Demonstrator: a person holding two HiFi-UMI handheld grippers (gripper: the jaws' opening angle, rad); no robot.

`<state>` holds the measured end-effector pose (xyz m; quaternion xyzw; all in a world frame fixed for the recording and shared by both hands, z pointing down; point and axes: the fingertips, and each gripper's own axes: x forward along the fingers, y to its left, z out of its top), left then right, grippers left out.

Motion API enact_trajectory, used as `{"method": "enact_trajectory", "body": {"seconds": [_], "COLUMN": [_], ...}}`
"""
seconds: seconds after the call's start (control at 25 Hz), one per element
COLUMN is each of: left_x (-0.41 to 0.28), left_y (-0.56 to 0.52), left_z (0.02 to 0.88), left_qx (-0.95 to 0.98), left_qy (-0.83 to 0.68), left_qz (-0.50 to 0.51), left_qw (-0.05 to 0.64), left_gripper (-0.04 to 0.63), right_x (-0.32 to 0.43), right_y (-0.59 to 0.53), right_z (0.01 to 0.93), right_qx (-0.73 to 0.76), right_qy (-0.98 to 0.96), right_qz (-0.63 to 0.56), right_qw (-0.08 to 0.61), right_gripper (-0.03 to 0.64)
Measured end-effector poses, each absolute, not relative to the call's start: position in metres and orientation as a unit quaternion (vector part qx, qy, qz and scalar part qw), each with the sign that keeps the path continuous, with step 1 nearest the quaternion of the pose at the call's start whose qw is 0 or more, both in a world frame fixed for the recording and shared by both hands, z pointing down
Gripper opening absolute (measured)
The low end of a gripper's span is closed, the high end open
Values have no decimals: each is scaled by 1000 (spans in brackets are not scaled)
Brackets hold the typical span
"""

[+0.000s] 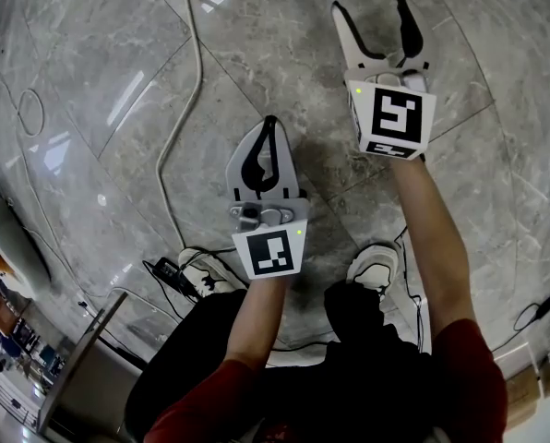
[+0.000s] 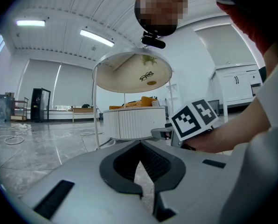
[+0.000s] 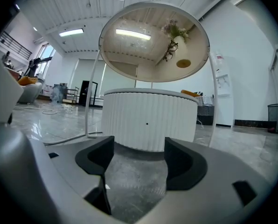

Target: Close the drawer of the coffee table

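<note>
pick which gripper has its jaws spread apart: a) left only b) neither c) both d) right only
d: the right gripper has a wide gap between its jaws with only the marble floor showing through it, while the left gripper has its jaws brought together with nothing held between them.

Your head view looks steeply down at the floor (image 1: 100, 90); both gripper views, low, share the coffee table (image 3: 148, 120).
</note>
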<state>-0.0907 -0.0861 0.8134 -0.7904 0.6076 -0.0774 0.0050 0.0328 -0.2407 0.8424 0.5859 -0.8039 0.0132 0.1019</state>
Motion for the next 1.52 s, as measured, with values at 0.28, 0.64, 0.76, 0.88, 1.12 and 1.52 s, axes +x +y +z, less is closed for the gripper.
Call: {"method": "enact_trajectory", "body": {"seconds": [0.28,0.64,0.76,0.88,1.12,1.52], "left_x": [-89,-85,-85,-84,-83,-86], "left_y": [-85,-85,-85,-85,-86,-85], "left_z": [817,818,817,815,811,810], "left_qx": [-790,-794,-795,-796,-799,-800], "left_qy": [608,603,602,600,596,595], "left_qz": [-76,-76,-77,-77,-76,-73], "left_qw": [1,4,5,7,12,12], "left_gripper": [12,12,12,12,12,12], "right_x": [45,71,81,85,85,75], "right_y": [-174,-105,-92,-90,-98,-96], "right_z": [855,861,867,870,861,852], "right_qx": [574,578,585,589,594,585], "right_qy": [-808,-802,-795,-791,-791,-799], "right_qz": [25,66,76,84,75,66], "right_qw": [129,134,140,141,127,120], "right_gripper": [319,319,319,319,318,137]}}
